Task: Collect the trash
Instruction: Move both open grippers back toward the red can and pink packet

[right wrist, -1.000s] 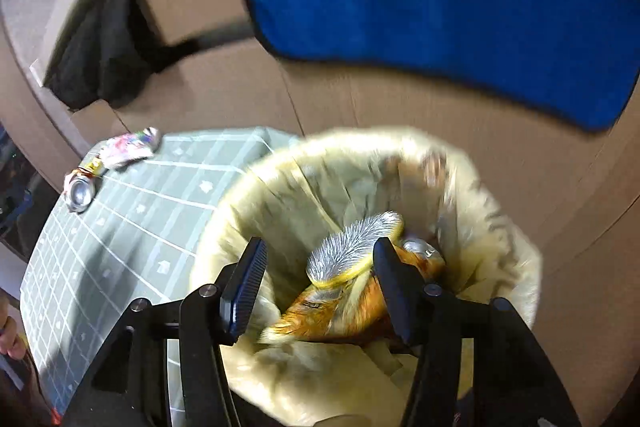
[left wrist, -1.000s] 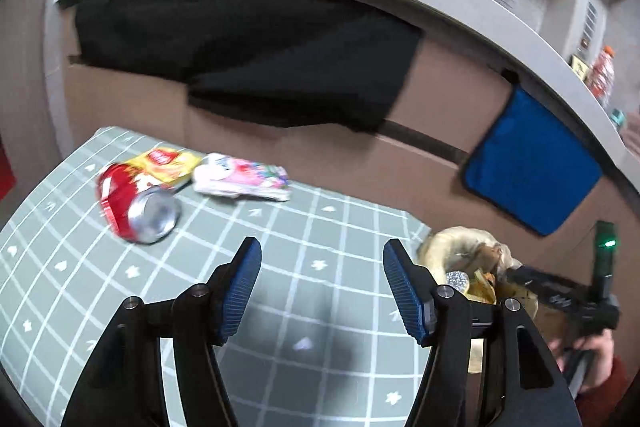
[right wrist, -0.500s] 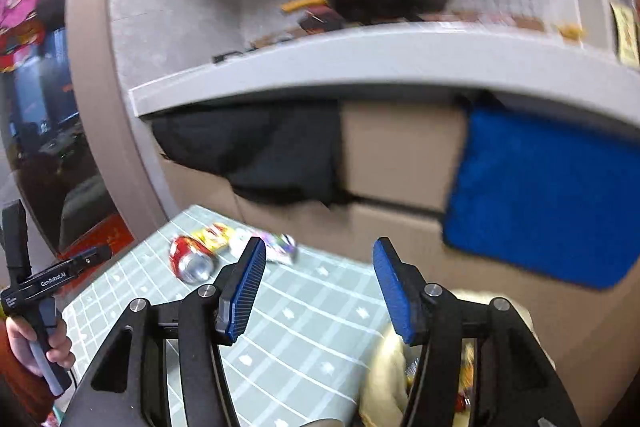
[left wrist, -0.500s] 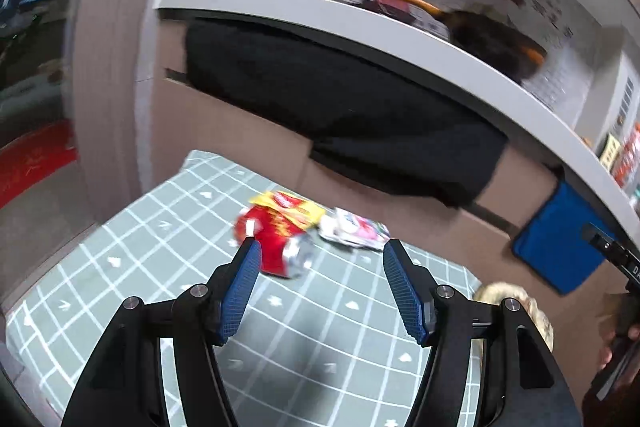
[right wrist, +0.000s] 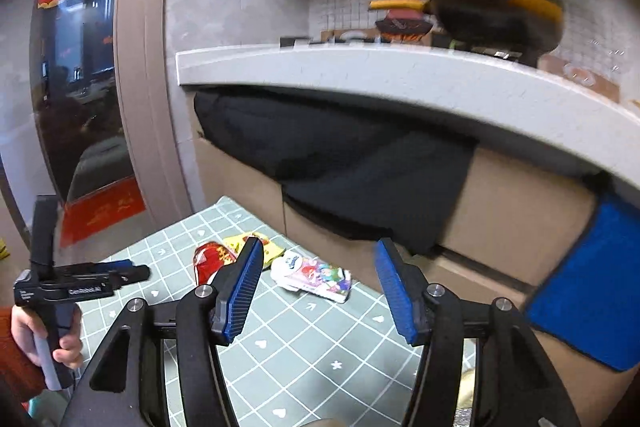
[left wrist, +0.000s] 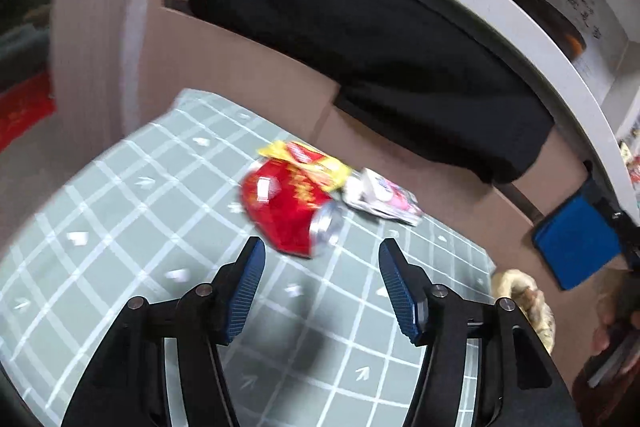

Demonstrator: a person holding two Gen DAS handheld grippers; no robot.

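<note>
the left gripper (left wrist: 320, 263), released and empty, has come close to the red can (left wrist: 286, 213); the right gripper (right wrist: 318, 275), also released, has left the bin, so the can is probably next.

Left gripper (left wrist: 320, 279) held low and level, blue-padded fingers (left wrist: 249, 287) spread wide apart with nothing between them. Right gripper (right wrist: 318, 285) likewise parted wide and holding nothing, pointing forward. Bare left hand (right wrist: 44, 341) wrapped around the left gripper's handle, seen from the right wrist view.
</note>
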